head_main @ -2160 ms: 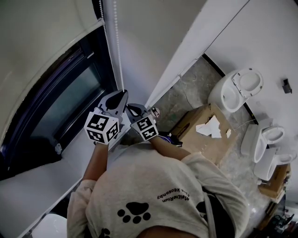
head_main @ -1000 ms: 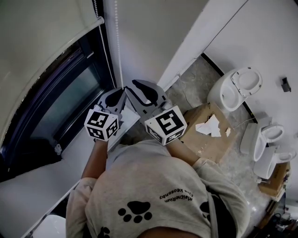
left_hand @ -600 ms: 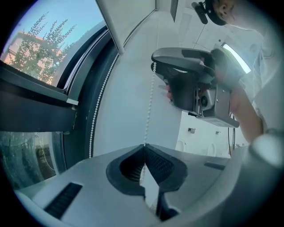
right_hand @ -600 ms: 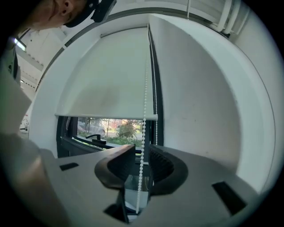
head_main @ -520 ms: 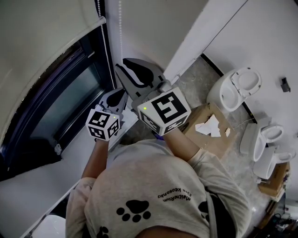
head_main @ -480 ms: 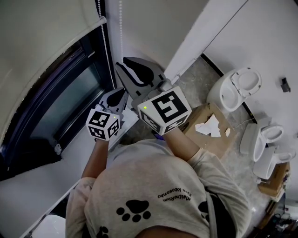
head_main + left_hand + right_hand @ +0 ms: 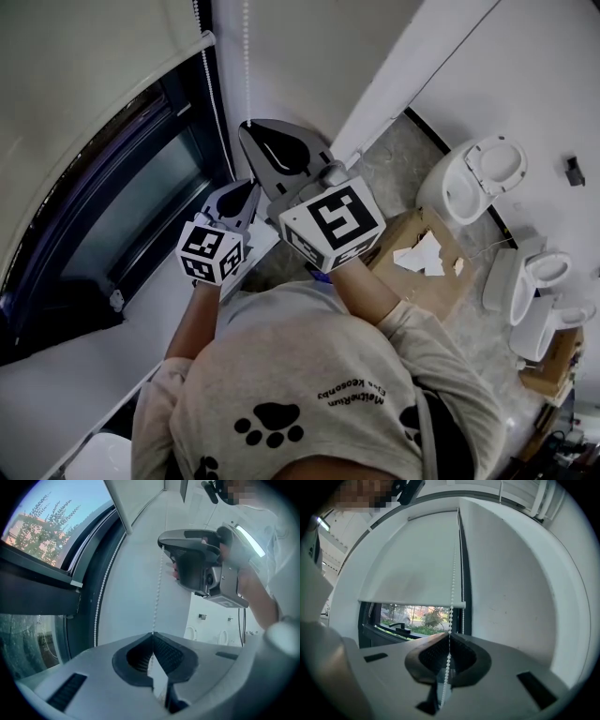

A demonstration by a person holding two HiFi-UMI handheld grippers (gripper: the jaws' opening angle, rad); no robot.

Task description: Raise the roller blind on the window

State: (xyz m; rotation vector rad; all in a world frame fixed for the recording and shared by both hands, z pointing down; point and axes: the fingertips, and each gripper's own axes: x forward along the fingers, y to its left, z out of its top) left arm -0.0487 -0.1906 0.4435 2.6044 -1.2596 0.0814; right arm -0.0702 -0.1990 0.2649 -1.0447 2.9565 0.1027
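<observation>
Your right claw [image 7: 449, 638] has just snapped shut on the bead chain [image 7: 452, 583], directly above your left claw [image 7: 152, 634], which pinches the same strand. Chain runs vertical, up from both claws to the roller blind [image 7: 412, 569], partly down over the window [image 7: 417, 618]. Right's higher: probably pulls next.
</observation>
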